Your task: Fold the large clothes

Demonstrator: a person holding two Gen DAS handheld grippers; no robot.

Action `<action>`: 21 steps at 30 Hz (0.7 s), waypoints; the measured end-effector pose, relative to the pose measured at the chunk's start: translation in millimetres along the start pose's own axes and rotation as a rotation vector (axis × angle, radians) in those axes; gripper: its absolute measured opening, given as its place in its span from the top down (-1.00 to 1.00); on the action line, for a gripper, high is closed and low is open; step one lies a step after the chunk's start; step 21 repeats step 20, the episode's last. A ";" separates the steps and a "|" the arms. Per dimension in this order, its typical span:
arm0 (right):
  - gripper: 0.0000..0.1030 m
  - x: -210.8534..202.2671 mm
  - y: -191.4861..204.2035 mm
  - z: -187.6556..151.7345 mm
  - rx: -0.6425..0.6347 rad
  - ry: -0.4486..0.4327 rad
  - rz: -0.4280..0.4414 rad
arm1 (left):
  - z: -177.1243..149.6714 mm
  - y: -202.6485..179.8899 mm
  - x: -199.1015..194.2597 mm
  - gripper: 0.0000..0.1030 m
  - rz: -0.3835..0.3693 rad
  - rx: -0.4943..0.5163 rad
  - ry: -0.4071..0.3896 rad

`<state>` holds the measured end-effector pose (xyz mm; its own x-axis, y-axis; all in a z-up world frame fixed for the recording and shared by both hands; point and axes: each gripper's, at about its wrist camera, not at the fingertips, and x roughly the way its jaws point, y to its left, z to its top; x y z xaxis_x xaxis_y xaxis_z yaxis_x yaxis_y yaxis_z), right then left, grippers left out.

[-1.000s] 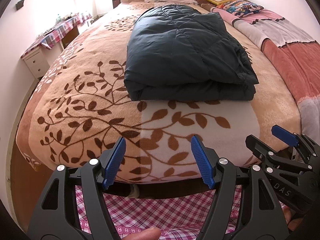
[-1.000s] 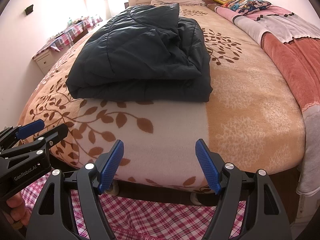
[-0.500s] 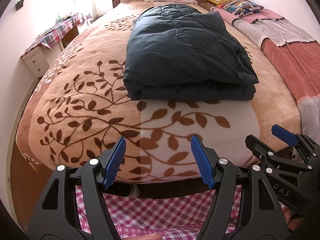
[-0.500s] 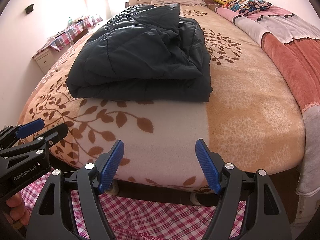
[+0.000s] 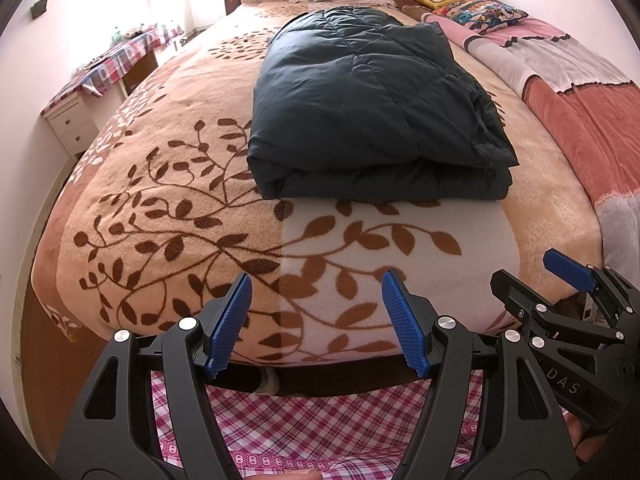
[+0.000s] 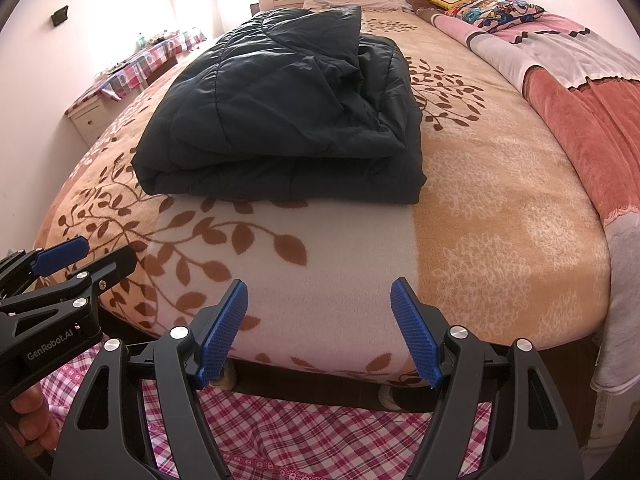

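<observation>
Left gripper released, empty, held back at bed foot; dark padded garment lies folded mid-bed on leaf-print blanket, well apart; right gripper likewise released, empty: fold looks done

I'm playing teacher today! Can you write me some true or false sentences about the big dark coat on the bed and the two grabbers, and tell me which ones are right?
1. The dark puffy coat lies folded on the leaf-pattern blanket. True.
2. The left gripper is squeezing the coat. False: its jaws are open and empty, short of the coat, near the foot of the bed.
3. The right gripper is open with nothing between its jaws. True.
4. The coat hangs off the edge of the bed. False: it rests wholly on top, back from the edge.
5. Colourful pillows sit at the far end of the bed. True.
</observation>
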<state>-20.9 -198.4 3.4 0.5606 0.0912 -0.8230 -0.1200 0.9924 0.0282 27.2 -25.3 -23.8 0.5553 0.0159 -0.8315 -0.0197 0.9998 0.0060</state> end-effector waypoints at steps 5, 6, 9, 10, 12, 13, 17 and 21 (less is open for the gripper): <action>-0.40 0.0 0.7 0.0 0.000 0.000 -0.001 | -0.7 -0.2 -0.1 -0.31 -0.001 0.000 0.003; -0.40 -0.1 0.5 0.0 0.000 0.000 -0.001 | -0.7 -0.3 -0.1 -0.31 -0.001 -0.001 0.001; -0.40 0.0 0.9 0.0 0.000 0.000 -0.001 | -0.4 0.0 0.1 -0.27 -0.002 -0.001 0.001; -0.40 -0.1 0.6 0.0 0.000 0.000 -0.001 | -0.5 -0.2 0.2 -0.27 -0.004 -0.001 0.002; -0.40 0.0 1.2 0.0 0.001 0.001 -0.001 | -0.6 0.7 1.1 -0.27 0.000 -0.002 0.005; -0.40 0.0 1.4 -0.1 0.001 0.000 -0.001 | -1.0 0.8 1.7 -0.27 0.001 -0.003 0.009; -0.40 0.2 1.5 0.0 0.001 0.000 -0.002 | -2.6 2.7 2.7 -0.27 0.000 -0.004 0.013; -0.40 0.2 0.8 0.0 0.002 0.002 -0.001 | -2.8 3.8 3.6 -0.27 -0.002 -0.002 0.013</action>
